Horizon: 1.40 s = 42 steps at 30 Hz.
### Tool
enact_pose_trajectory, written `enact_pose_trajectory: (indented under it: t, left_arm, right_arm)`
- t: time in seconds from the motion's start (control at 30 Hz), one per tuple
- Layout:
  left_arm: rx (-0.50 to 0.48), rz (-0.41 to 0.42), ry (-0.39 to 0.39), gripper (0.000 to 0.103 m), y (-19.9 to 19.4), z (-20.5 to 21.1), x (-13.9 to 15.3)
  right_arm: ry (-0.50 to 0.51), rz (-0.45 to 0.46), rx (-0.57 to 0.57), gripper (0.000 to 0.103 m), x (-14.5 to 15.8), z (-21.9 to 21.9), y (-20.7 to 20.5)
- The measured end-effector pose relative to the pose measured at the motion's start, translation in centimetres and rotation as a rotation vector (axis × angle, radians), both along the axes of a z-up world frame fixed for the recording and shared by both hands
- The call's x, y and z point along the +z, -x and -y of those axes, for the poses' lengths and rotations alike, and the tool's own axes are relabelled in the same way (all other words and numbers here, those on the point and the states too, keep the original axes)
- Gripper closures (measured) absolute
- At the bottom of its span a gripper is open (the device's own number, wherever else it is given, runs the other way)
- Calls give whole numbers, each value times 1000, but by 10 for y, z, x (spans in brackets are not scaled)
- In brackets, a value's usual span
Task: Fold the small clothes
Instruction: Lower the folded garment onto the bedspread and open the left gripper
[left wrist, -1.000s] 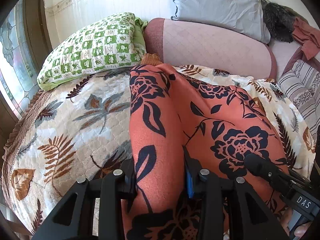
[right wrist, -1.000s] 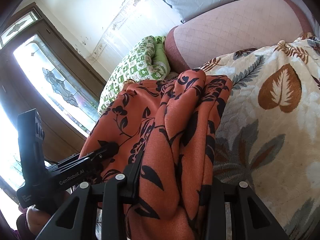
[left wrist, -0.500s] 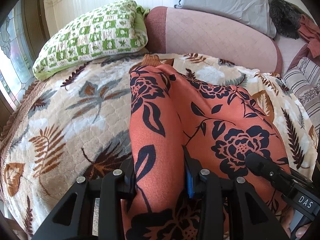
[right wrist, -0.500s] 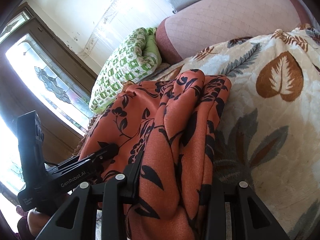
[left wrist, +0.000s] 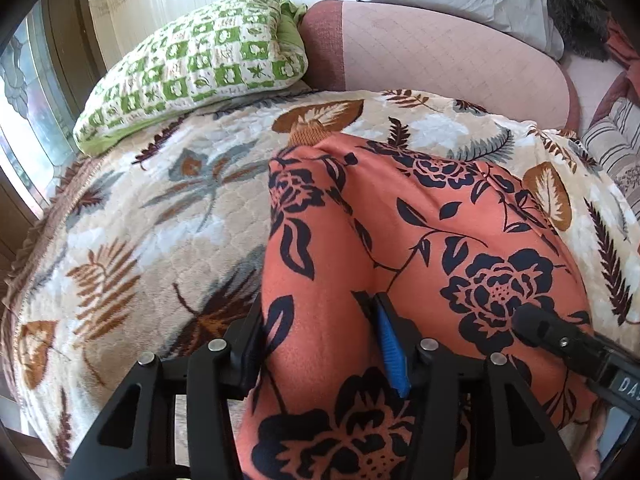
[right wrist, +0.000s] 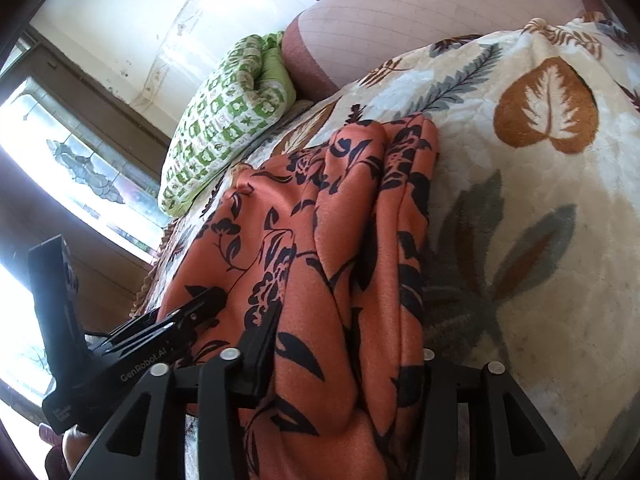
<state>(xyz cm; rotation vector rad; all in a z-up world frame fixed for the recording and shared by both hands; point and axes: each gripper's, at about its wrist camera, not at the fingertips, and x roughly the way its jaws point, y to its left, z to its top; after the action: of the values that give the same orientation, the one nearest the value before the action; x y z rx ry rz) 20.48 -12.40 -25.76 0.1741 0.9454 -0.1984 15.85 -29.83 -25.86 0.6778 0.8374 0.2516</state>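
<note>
Your left gripper has its jaws clamped on a fold of the orange floral garment, and your right gripper has its jaws clamped on the bunched near edge of the same cloth. The garment lies stretched across the leaf-patterned bedspread, far end toward the pink headboard. A green checked pillow rests at the bed's far left corner

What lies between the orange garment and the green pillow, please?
Only the leaf-print blanket. In the left wrist view a bare stretch of it separates the garment from the pillow; nothing else lies there.
</note>
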Motion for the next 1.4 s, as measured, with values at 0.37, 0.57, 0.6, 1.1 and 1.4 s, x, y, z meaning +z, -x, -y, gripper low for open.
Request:
enact_pose_trajectory:
  t: [0.37, 0.57, 0.6, 1.1, 1.4]
  left_arm:
    - [44, 109, -66, 47, -8, -16, 39]
    - [82, 43, -116, 45, -23, -22, 13]
    - [82, 41, -129, 44, -23, -21, 9]
    - [64, 128, -115, 42, 3, -23, 48]
    - [45, 238, -39, 42, 43, -36, 109]
  right_arm:
    - [121, 187, -103, 51, 60, 16, 20]
    - [101, 182, -35, 58, 70, 7, -24]
    - [100, 132, -26, 60, 62, 4, -40]
    - [36, -24, 3, 68, 45, 5, 8]
    - [88, -86, 8, 67, 42, -13, 34]
